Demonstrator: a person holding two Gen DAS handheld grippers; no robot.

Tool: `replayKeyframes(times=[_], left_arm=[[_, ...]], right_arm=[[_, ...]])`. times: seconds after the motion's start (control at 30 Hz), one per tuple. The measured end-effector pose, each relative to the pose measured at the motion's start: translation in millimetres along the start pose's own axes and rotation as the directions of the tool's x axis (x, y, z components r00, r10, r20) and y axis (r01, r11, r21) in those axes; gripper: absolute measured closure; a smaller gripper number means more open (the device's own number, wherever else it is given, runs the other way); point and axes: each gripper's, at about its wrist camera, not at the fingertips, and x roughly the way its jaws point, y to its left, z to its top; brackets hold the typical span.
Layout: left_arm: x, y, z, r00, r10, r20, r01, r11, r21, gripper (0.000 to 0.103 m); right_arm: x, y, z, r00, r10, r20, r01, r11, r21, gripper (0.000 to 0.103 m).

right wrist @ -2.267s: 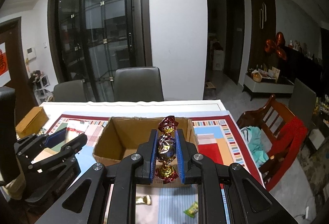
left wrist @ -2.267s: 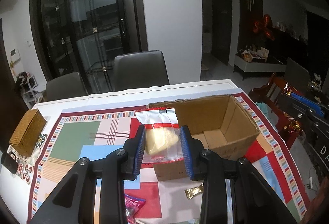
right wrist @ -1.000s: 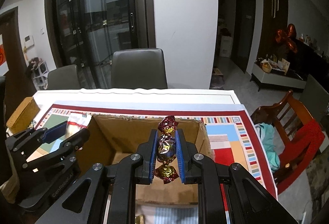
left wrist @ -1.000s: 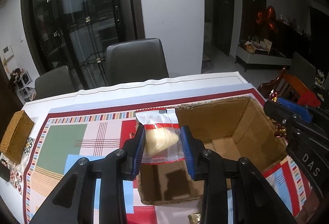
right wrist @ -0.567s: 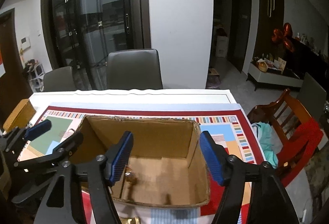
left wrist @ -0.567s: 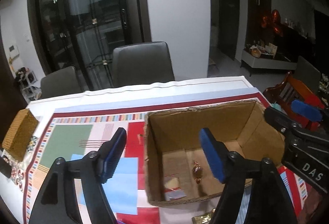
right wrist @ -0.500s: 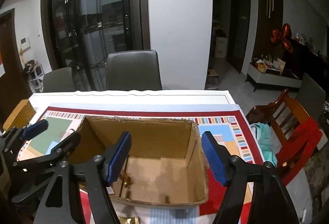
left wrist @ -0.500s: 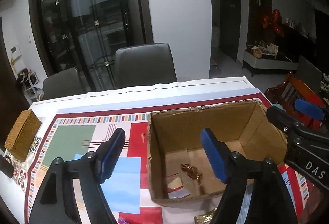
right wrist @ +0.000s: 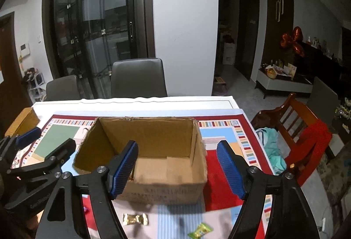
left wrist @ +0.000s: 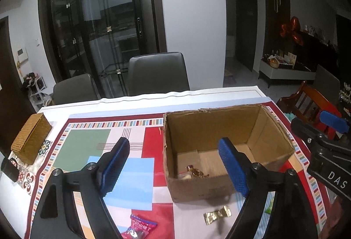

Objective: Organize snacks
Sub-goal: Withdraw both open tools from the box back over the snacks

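An open cardboard box (left wrist: pixel 272 136) (right wrist: pixel 153 131) stands on the patterned tablecloth. Inside it lie a red-and-gold wrapped candy (left wrist: pixel 196 171) and a pale packet (left wrist: pixel 183 176), mostly hidden by the box's near wall. My left gripper (left wrist: pixel 174 164) is open and empty above the box's near left corner. My right gripper (right wrist: pixel 178 171) is open and empty above the box's near wall. On the cloth in front of the box lie a gold candy (left wrist: pixel 217 215) (right wrist: pixel 135 219), a green candy (right wrist: pixel 200 230) and a red-pink packet (left wrist: pixel 138 227).
A woven brown box (left wrist: pixel 30 138) and a small dark object (left wrist: pixel 8 170) sit at the table's left edge. Two grey chairs (left wrist: pixel 158 73) stand behind the table. A red wooden chair (right wrist: pixel 307 136) with teal cloth stands to the right.
Both grippers opened and dropped their snacks into the box: the pale packet from the left, the red-gold candy from the right. Both have since drawn back slightly.
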Motion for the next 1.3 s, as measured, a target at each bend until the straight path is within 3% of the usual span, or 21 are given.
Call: replayKeyframes(times=[0.8,1.3], left_arm=[[-76.4,-4.7,-56.1,1.0,0.006,0.027,-0.007,0.999,0.031,0.017],[-104.2,-8.9,-96.4,0.999,-0.04,0.013,0.04,0.999,0.02,0.017]], right_arm=[[-79.3,-5.6,-52.5,0.999,-0.027,0.019,0.027,0.999,0.02,0.028],[-109.0,-12.6,-89.6,0.999,-0.039,-0.01,0.04,0.998,0.047,0.028]])
